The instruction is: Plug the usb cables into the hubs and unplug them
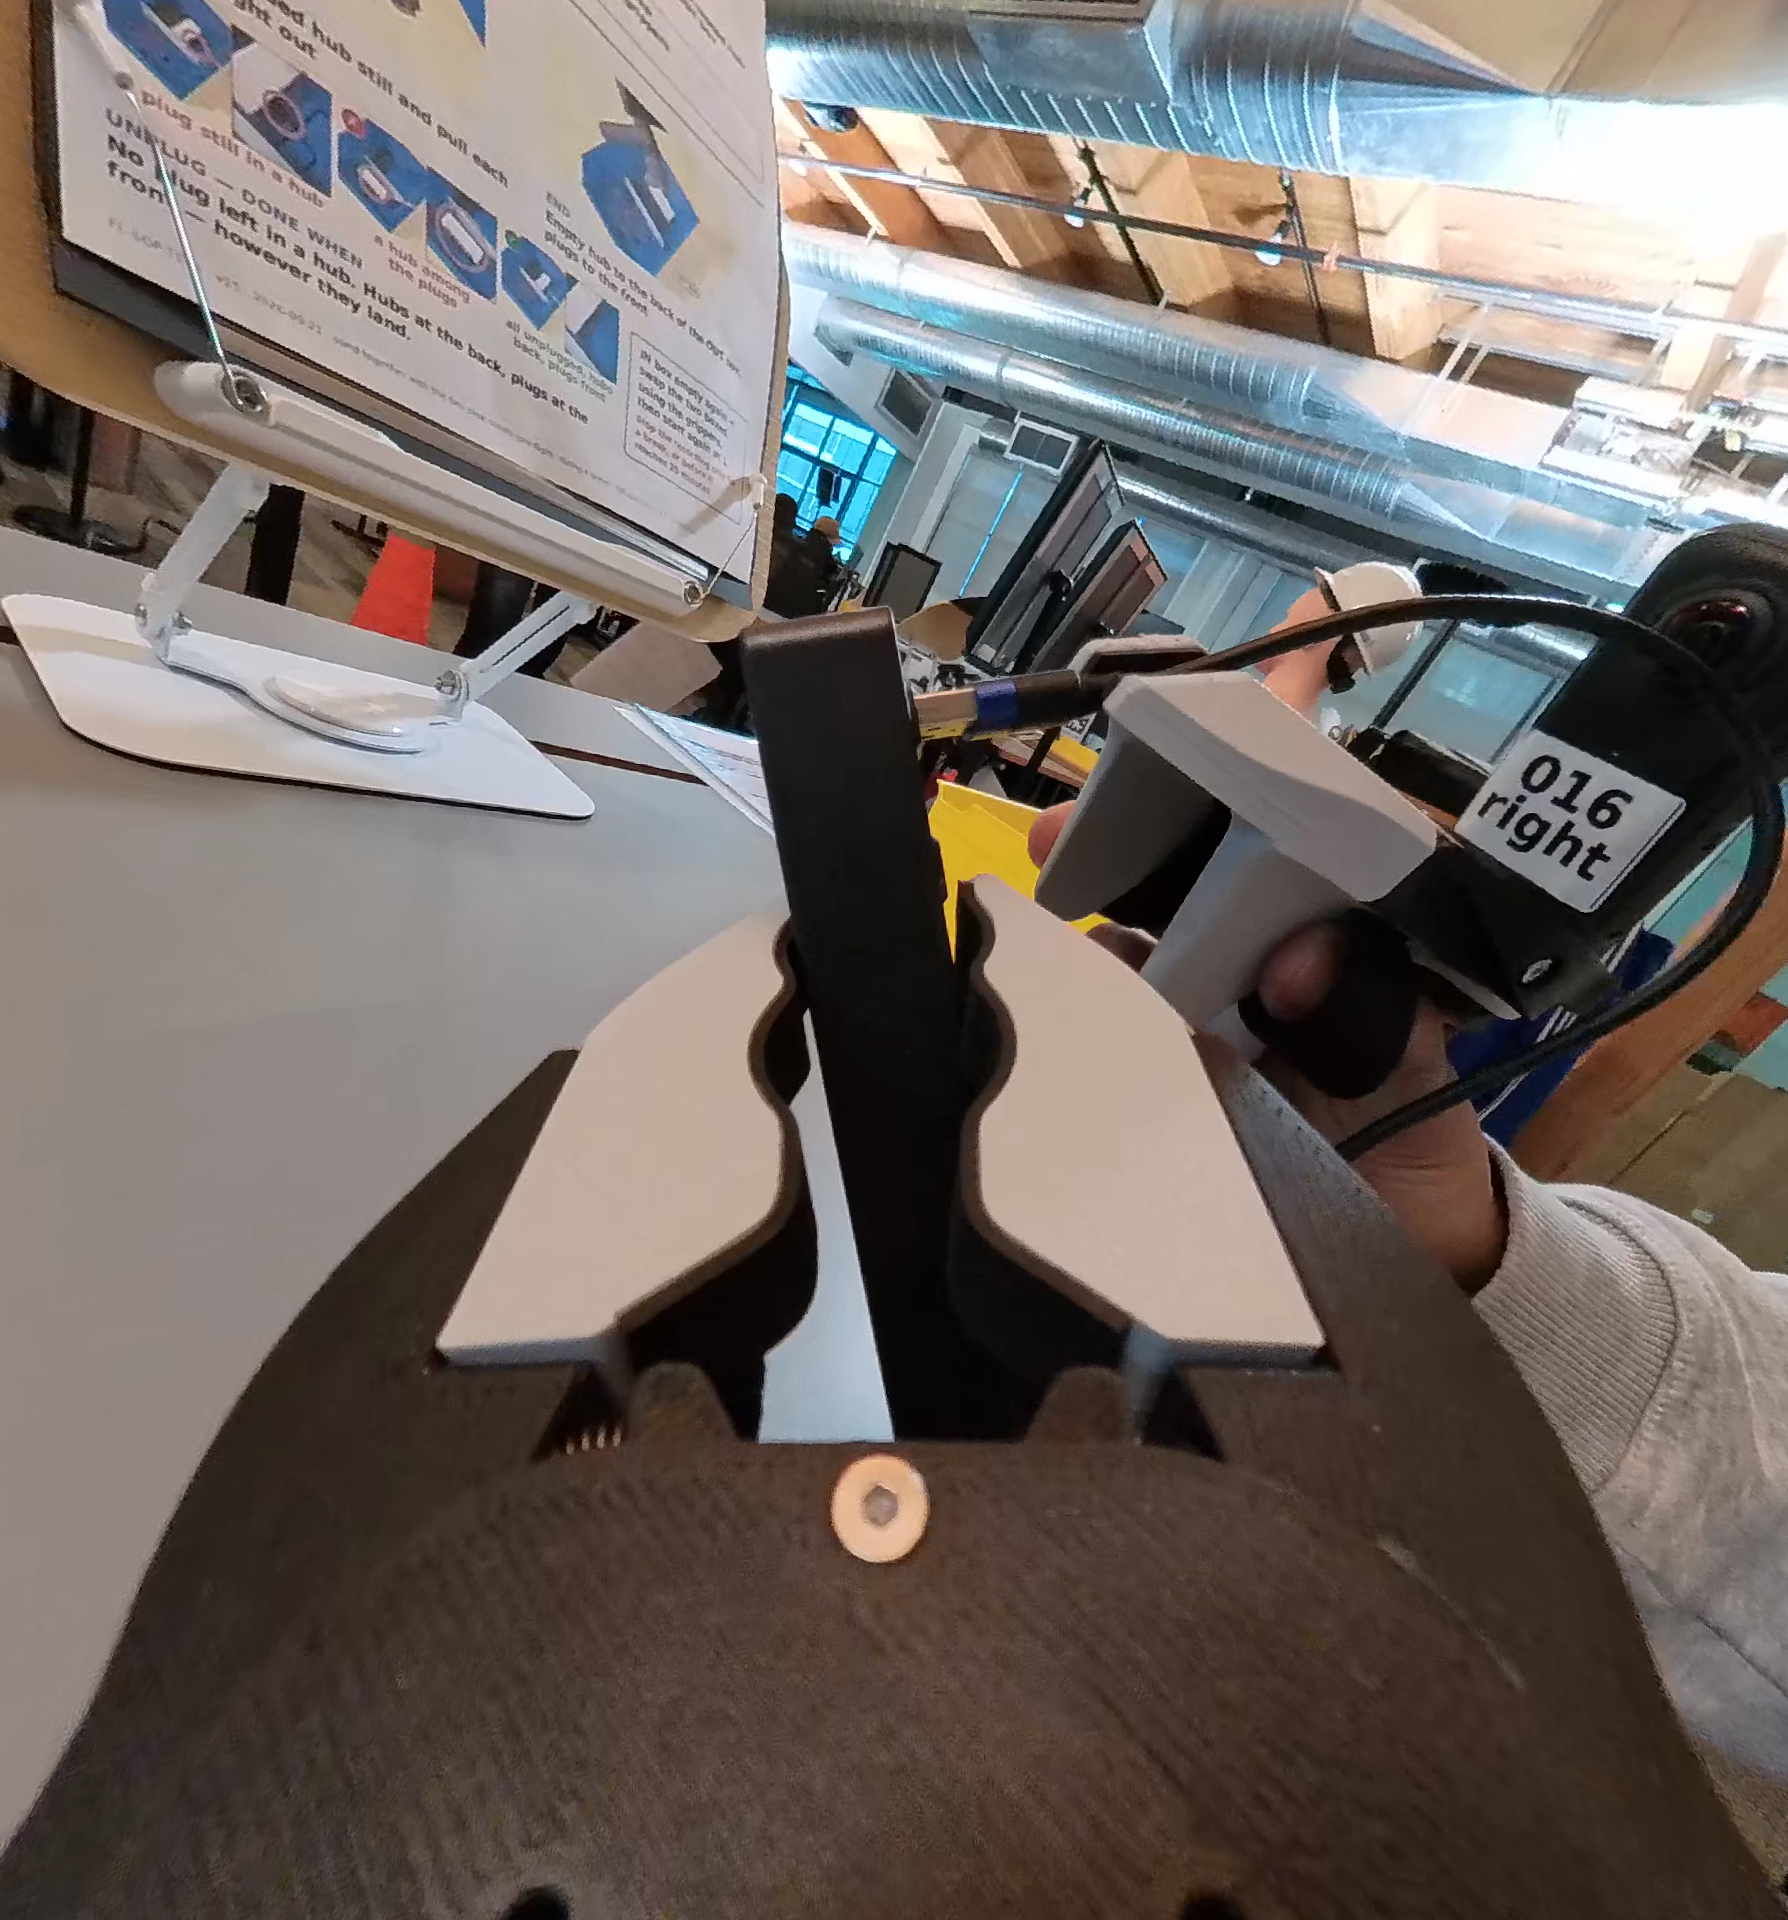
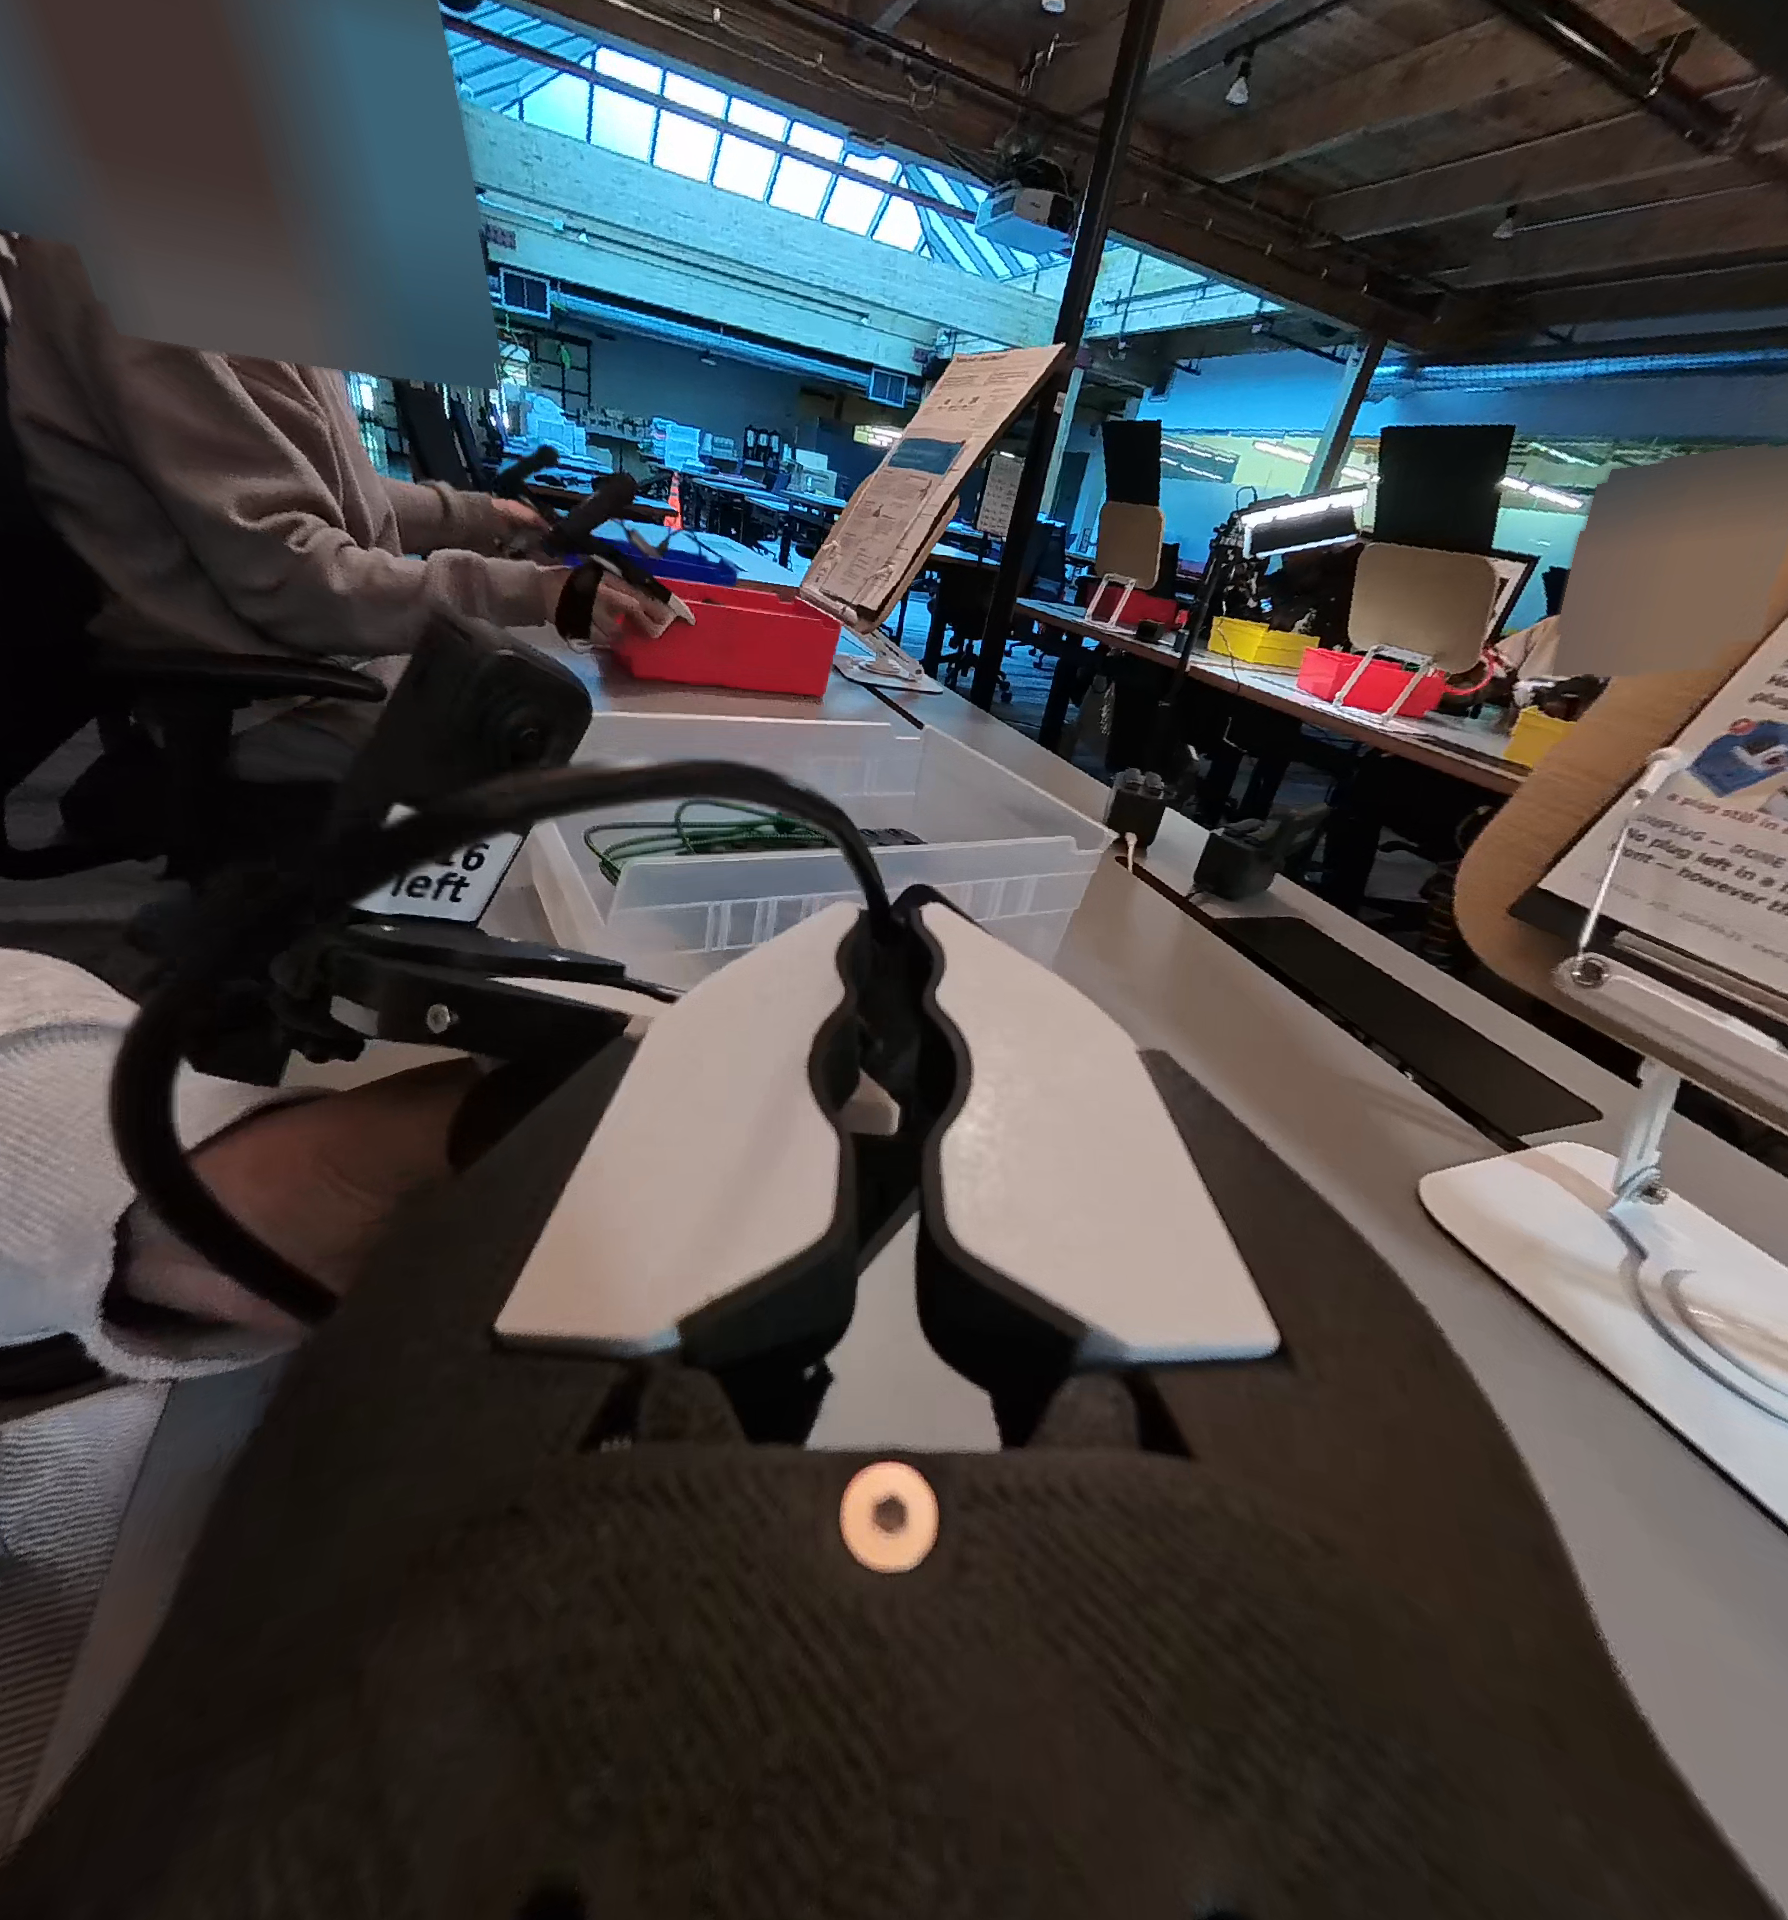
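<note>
Two grippers are raised above the grey table, close together. The left gripper is clamped on a black hub, a long flat bar held upright between the white fingers and standing well past their tips. A silver USB plug with a blue band meets the hub's right edge near its top; whether it is fully seated cannot be told. The plug's black cable arcs to the right and loops down past the right gripper, whose grey fingers close on the plug body just behind the blue band.

In the right wrist view the right gripper's fingers are pinched together on a dark object, with the black cable leaving the tips and curving left in a wide loop over a hand in a pale sleeve. The left gripper's body shows just behind that loop.

Behind sits a clear plastic bin holding a green cable. A white stand with an instruction sheet is on the table nearby. A yellow bin shows partly behind the hub.
</note>
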A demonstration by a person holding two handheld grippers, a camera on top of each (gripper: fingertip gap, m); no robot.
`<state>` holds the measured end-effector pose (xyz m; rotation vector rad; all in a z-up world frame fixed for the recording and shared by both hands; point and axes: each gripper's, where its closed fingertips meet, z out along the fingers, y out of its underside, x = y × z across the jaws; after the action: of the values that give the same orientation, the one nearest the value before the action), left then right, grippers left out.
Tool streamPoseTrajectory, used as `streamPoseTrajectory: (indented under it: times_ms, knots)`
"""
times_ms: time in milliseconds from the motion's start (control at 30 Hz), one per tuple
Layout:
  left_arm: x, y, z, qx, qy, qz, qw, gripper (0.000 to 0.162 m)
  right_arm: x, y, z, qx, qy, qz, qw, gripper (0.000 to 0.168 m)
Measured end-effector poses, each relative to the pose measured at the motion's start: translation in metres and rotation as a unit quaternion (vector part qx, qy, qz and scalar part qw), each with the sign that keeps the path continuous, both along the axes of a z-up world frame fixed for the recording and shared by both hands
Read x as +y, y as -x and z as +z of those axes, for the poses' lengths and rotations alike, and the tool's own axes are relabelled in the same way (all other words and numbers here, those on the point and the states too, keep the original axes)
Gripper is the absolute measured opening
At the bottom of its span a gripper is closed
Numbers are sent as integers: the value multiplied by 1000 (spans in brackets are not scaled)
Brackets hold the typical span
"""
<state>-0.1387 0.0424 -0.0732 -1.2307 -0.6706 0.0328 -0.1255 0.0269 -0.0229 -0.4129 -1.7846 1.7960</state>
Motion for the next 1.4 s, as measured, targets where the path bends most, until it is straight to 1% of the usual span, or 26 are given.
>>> streamPoseTrajectory:
  times_ms: [33, 300, 400, 467, 633, 667, 700, 733, 767, 800, 867, 933, 967, 1033, 1100, 1133, 1167, 1233, 1267, 1400]
  knots:
    - [0, 0, 1, 4, 1, 0, 1000, 29, 0, -1, 1, 6, -5, -1, 1000, 6]
    - [0, -6, 10, 45, 6, 13, 999, 29, -4, -9, 10, 59, -35, -8, 998, 7]
    - [-4, 0, 12, 38, -8, 15, 999, 28, -7, -6, 10, 48, -45, -22, 998, 6]
    - [-9, 4, 16, 41, -17, 24, 999, 26, -10, -5, 11, 35, -44, -24, 998, 11]
    - [-40, 24, 23, 40, -44, 102, 993, 26, -9, 3, 0, 11, -74, -33, 997, 25]
    - [-47, 28, 24, 48, -41, 122, 991, 26, -4, 7, -2, -8, -70, -38, 997, 19]
    - [-55, 30, 27, 65, -31, 151, 986, 26, 4, 12, -2, -38, -53, -46, 997, 11]
    - [-64, 32, 30, 90, -16, 194, 977, 26, 14, 17, 0, -72, -22, -50, 996, 8]
    - [-71, 32, 36, 121, 1, 231, 965, 26, 23, 20, 6, -104, 20, -43, 993, 9]
    - [-73, 29, 41, 156, 20, 250, 955, 26, 33, 22, 14, -132, 69, -32, 988, 10]
    - [-66, 19, 50, 221, 56, 258, 939, 26, 55, 26, 33, -162, 158, -34, 973, 21]
    - [-57, 14, 49, 247, 84, 259, 930, 26, 69, 25, 50, -132, 196, -56, 970, 33]
    - [-54, 13, 46, 249, 93, 258, 929, 26, 69, 21, 56, -114, 194, -63, 972, 35]
    - [-52, 15, 40, 245, 111, 263, 927, 26, 51, 11, 60, -103, 163, -45, 980, 35]
    - [-52, 18, 38, 247, 126, 269, 922, 26, 24, 1, 55, -122, 118, -13, 985, 37]
    - [-52, 19, 37, 246, 133, 271, 921, 26, 12, -2, 50, -137, 98, -4, 986, 43]
    - [-52, 19, 36, 246, 138, 272, 920, 26, 4, -2, 45, -151, 81, -4, 985, 48]
    - [-52, 19, 36, 248, 141, 272, 919, 26, -6, -3, 32, -180, 55, -4, 982, 50]
    - [-51, 18, 35, 250, 143, 271, 918, 26, -8, -3, 27, -191, 48, -5, 980, 46]
    - [-47, 15, 35, 262, 150, 268, 915, 25, -10, -4, 13, -220, 21, 9, 975, 19]
